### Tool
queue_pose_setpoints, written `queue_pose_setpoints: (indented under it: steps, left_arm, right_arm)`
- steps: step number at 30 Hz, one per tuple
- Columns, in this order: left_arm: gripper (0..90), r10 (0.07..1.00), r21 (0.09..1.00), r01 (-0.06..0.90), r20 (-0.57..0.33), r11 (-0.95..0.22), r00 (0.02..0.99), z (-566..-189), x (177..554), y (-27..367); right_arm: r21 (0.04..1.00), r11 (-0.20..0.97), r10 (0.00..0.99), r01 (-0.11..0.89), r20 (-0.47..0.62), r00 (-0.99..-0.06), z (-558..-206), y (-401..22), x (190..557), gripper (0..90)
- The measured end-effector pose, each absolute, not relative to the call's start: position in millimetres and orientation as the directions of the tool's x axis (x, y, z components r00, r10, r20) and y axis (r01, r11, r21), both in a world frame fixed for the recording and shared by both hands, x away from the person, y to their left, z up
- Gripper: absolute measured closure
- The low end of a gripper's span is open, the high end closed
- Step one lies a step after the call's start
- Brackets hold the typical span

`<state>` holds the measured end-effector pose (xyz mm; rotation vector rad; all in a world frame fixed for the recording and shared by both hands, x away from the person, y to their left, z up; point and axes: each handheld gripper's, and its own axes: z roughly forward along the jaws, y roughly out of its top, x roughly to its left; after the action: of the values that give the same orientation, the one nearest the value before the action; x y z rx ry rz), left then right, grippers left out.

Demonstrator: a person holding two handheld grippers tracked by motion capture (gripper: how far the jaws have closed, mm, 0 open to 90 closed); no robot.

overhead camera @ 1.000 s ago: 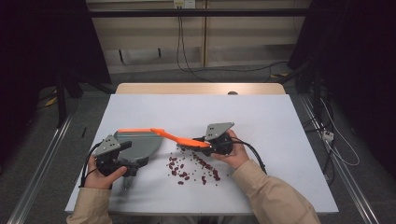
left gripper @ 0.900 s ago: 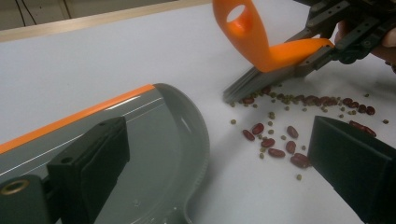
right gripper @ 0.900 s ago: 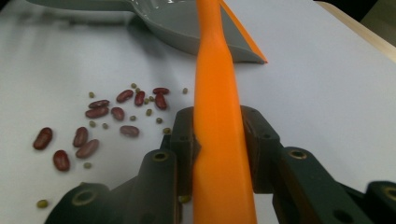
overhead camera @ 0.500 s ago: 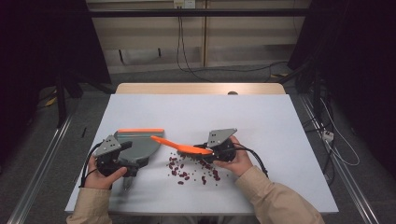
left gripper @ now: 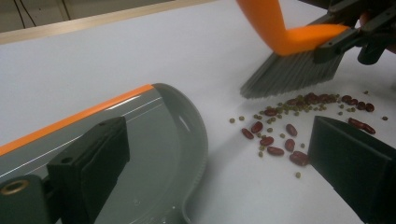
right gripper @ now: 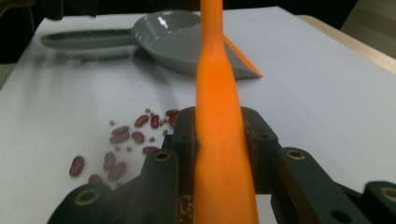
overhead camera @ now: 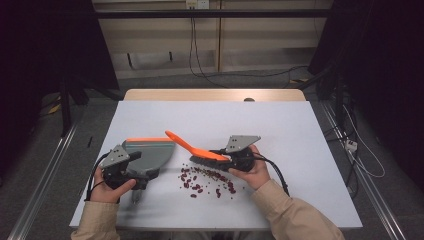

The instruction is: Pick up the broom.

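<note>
At a white table (overhead camera: 300, 130), your right gripper (overhead camera: 239, 159) pinches the orange handle of a small brush (overhead camera: 192, 147), jaws pressed onto it from both sides. The right gripper view shows that clamp plainly: the brush handle (right gripper: 219, 121) rises straight up between the two black jaws. The high view does not give that detail, but it lays out the whole scene: the brush slants up and to the left, its bristles low over a scatter of red beans (overhead camera: 200, 182), with a grey dustpan (overhead camera: 147, 152) lying to their left, orange strip along its far edge.

Your left gripper (overhead camera: 131, 175) sits at the dustpan's near end. The left gripper view shows its jaws spread wide, one jaw over the dustpan (left gripper: 154, 154) and the other out over bare table; whether anything is gripped lower down cannot be told.

That same view brings out what the others miss: the grey bristles (left gripper: 292, 77) fan just above the table, close behind the beans (left gripper: 275, 140), and small greenish grains (left gripper: 299, 108) lie mixed among the red ones. The pan looks empty inside, and its rounded lip faces the spill, a short gap away.
</note>
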<state>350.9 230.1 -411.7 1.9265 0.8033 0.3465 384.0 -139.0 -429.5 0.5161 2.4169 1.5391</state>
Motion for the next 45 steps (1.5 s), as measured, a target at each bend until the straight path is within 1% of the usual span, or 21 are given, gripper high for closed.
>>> queue_pose_setpoints:
  steps: [4,6,8,11,12,14,16,19,23,27,31,35,40,43,45]
  left_arm:
    - [5.7,0.664,0.874,0.383,-0.098,-0.298,0.742,-411,351,231]
    - [5.6,0.664,0.874,0.383,-0.098,-0.298,0.741,-411,351,230]
    - [5.7,0.664,0.875,0.384,-0.1,-0.296,0.741,-412,351,230]
    - [5.7,0.661,0.876,0.383,-0.103,-0.294,0.744,-411,351,230]
    - [5.7,0.661,0.876,0.384,-0.105,-0.292,0.743,-411,351,231]
    - [5.8,0.664,0.878,0.383,-0.106,-0.287,0.74,-411,350,232]
    - [5.8,0.667,0.878,0.382,-0.101,-0.289,0.738,-411,350,235]
    - [5.8,0.67,0.877,0.384,-0.102,-0.288,0.736,-411,349,238]
    - [5.8,0.675,0.878,0.384,-0.1,-0.286,0.731,-410,348,241]
    - [5.8,0.678,0.878,0.384,-0.1,-0.284,0.729,-411,347,242]
    - [5.8,0.676,0.879,0.378,-0.091,-0.291,0.731,-410,347,241]
    - [5.8,0.68,0.879,0.374,-0.083,-0.294,0.729,-408,347,243]
    - [6.0,0.688,0.879,0.381,-0.088,-0.287,0.72,-409,347,247]
    - [5.9,0.69,0.879,0.382,-0.088,-0.285,0.718,-410,347,248]
    - [5.9,0.688,0.879,0.38,-0.087,-0.288,0.721,-410,347,247]
  right_arm:
    - [0.915,0.324,0.468,0.24,0.066,-0.881,-423,-135,384,71.1]
    - [0.914,0.319,0.487,0.251,0.07,-0.87,-420,-129,383,71.1]
    - [0.914,0.328,0.474,0.239,0.06,-0.878,-418,-121,384,71.1]
    - [0.9,0.385,0.455,0.206,0.009,-0.89,-418,-106,390,71.1]
    - [0.896,0.392,0.451,0.206,0.008,-0.893,-419,-103,393,71.1]
    - [0.895,0.372,0.464,0.247,0.052,-0.885,-420,-98,399,71.1]
    - [0.898,0.352,0.478,0.266,0.072,-0.876,-420,-95,399,71.1]
    - [0.894,0.313,0.503,0.322,0.131,-0.854,-421,-91,391,71.1]
    - [0.88,0.259,0.557,0.399,0.201,-0.805,-422,-84,368,71.1]
    - [0.884,0.192,0.555,0.427,0.261,-0.79,-422,-84,346,71.1]
    - [0.881,0.152,0.548,0.449,0.303,-0.78,-423,-80,329,71.1]
    - [0.851,0.106,0.528,0.514,0.39,-0.755,-431,-71,322,71.1]
    - [0.811,0.105,0.503,0.575,0.456,-0.734,-442,-59,317,71.1]
    - [0.812,0.138,0.532,0.568,0.423,-0.734,-448,-57,318,71.1]
    - [0.794,0.137,0.543,0.592,0.439,-0.715,-449,-60,324,71.1]
